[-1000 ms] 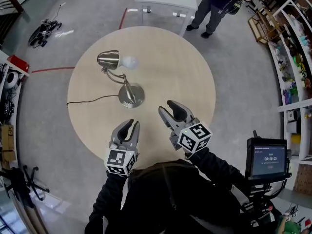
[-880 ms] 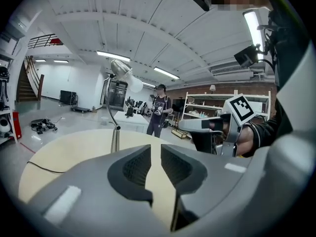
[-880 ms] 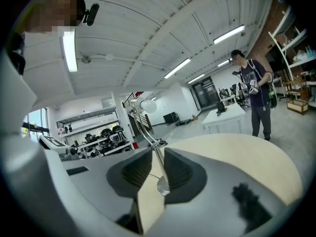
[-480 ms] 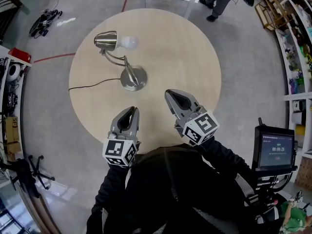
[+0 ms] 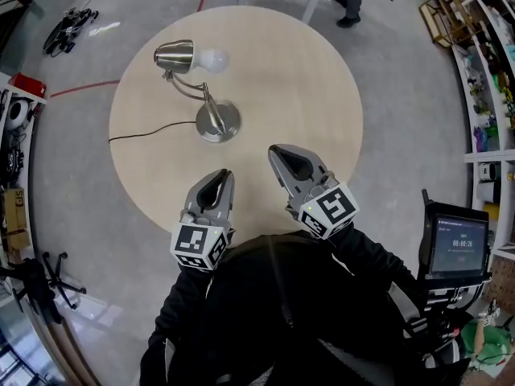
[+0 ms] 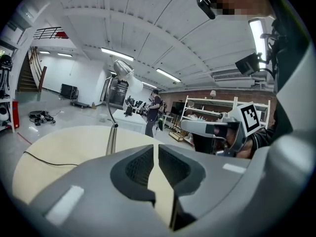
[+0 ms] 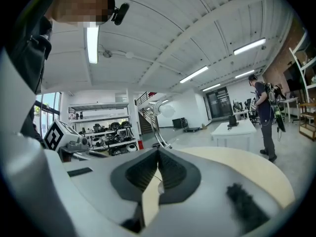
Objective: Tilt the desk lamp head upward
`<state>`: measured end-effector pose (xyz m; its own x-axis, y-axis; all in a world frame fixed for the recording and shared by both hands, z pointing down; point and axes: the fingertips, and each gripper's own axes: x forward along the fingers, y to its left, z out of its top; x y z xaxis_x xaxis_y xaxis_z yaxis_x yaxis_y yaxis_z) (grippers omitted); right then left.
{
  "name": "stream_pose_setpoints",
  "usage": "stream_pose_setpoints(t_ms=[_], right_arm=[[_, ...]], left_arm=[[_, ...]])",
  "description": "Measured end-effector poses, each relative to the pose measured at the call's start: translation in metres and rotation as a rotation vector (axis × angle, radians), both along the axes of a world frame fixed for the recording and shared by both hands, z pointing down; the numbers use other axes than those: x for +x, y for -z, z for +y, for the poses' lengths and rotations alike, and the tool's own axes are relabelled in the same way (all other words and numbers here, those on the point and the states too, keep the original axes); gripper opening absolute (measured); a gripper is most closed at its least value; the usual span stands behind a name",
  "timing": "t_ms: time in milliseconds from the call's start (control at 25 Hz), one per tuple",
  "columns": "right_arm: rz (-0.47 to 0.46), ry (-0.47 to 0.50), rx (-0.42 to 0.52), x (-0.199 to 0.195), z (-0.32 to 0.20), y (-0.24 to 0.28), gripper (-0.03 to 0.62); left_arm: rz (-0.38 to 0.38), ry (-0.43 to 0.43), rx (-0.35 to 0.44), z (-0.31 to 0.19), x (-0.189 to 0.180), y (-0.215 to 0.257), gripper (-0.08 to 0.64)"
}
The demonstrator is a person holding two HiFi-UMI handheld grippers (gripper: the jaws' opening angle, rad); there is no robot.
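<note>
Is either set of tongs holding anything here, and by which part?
Nothing is held. Left tongs have just been closing on air, a slit left; right tongs are shut empty. The lamp stands untouched.

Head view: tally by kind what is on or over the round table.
Desk lamp: 1
Power cord: 1
Grippers: 2 (left gripper, jaws have just been closing, nothing between them; right gripper, shut, empty)
Total: 4
</note>
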<state>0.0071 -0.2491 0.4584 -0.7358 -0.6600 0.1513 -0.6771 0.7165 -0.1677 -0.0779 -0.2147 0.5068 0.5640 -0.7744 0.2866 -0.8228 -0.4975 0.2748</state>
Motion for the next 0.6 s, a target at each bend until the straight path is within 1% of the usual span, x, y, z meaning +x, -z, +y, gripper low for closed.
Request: stream_pose_setpoints(t_ms=[160, 600], right_arm=[[0.012, 0.004, -0.002, -0.0032, 0.0030, -0.0016, 0.008], [0.036, 0.024, -0.007, -0.0072, 0.0072, -0.0053, 0.008]], left_arm=[[-0.005, -0.008, 0.012, 0.0009, 0.0009, 0.0043, 0.037], [0.006, 0.003, 0.002, -0.0002, -0.0027, 0.0026, 0.031]])
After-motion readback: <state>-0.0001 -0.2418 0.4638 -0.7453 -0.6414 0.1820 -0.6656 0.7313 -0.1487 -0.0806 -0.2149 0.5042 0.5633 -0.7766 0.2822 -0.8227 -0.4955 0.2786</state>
